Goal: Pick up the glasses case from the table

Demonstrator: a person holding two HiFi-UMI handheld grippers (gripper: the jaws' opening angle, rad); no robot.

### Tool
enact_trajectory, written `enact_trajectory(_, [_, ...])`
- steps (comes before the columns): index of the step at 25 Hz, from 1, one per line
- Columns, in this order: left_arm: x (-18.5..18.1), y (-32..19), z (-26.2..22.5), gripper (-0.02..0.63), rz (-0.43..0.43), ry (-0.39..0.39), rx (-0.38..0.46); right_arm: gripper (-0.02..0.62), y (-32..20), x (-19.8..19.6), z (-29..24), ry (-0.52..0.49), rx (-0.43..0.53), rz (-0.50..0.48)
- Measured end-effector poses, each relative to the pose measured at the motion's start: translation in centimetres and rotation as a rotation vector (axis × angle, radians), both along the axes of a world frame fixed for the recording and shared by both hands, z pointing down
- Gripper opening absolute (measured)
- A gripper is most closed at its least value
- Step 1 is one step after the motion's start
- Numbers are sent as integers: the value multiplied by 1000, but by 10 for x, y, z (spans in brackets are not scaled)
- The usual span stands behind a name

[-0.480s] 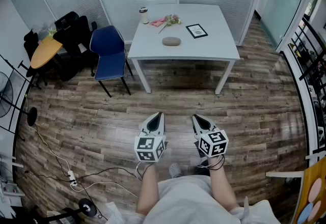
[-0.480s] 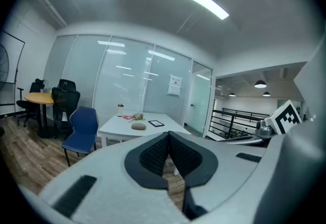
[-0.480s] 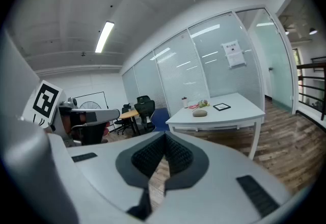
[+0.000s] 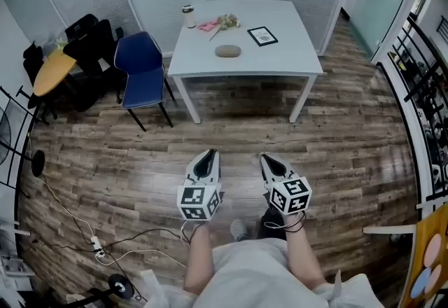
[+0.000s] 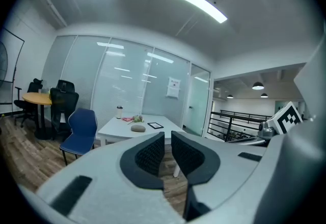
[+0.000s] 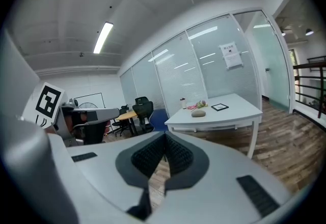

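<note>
The glasses case (image 4: 228, 51), a grey-brown oval, lies on the white table (image 4: 280, 61) near its front middle. It is also small and distant in the left gripper view (image 5: 137, 128) and in the right gripper view (image 6: 198, 113). My left gripper (image 4: 206, 155) and right gripper (image 4: 266, 158) are held side by side over the wooden floor, well short of the table. Both point toward it. The left gripper (image 5: 167, 136) is shut with nothing between its pads. The right gripper (image 6: 164, 136) is shut and empty too.
On the table's far side stand a cup (image 4: 187, 16), a pink item with flowers (image 4: 218, 22) and a small framed picture (image 4: 262, 36). A blue chair (image 4: 140, 65) stands left of the table, with black chairs and a yellow round table (image 4: 49, 72) beyond. Cables (image 4: 91, 236) lie at the lower left.
The table and room sit slightly higher and further left in the head view. Both grippers have shifted a little left with them and stay shut.
</note>
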State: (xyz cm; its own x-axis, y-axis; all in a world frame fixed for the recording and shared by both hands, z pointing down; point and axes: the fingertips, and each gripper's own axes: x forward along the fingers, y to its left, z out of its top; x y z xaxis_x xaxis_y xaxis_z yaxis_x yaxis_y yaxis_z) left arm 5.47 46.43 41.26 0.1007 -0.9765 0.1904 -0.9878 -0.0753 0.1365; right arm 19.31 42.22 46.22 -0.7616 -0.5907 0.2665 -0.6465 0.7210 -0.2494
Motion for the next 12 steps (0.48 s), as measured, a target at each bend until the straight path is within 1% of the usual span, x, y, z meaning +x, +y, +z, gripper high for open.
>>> enact_trajectory(2, [0, -1, 3, 81, 5, -6, -11, 8, -2, 1, 0, -6, 3, 1])
enact_trajectory(4, [-3, -1, 6, 98, -2, -12, -21, 76, -3, 0, 1, -19, -8, -4])
enact_trajectory(5, [-6, -1, 6, 104, -8, -14, -23, 91, -4, -1, 1, -22, -14, -9])
enact_trajectory(6, [-8, -1, 6, 111, -16, -16, -24, 95, -5, -2, 2, -22, -16, -13])
enact_trajectory(9, [-17, -6, 5, 140, -38, -30, -28, 133, -15, -8, 3, -20, -17, -25])
enact_trajectory(12, [-27, -21, 12, 147, -57, -41, -39, 143, -35, -16, 11, -27, -25, -38])
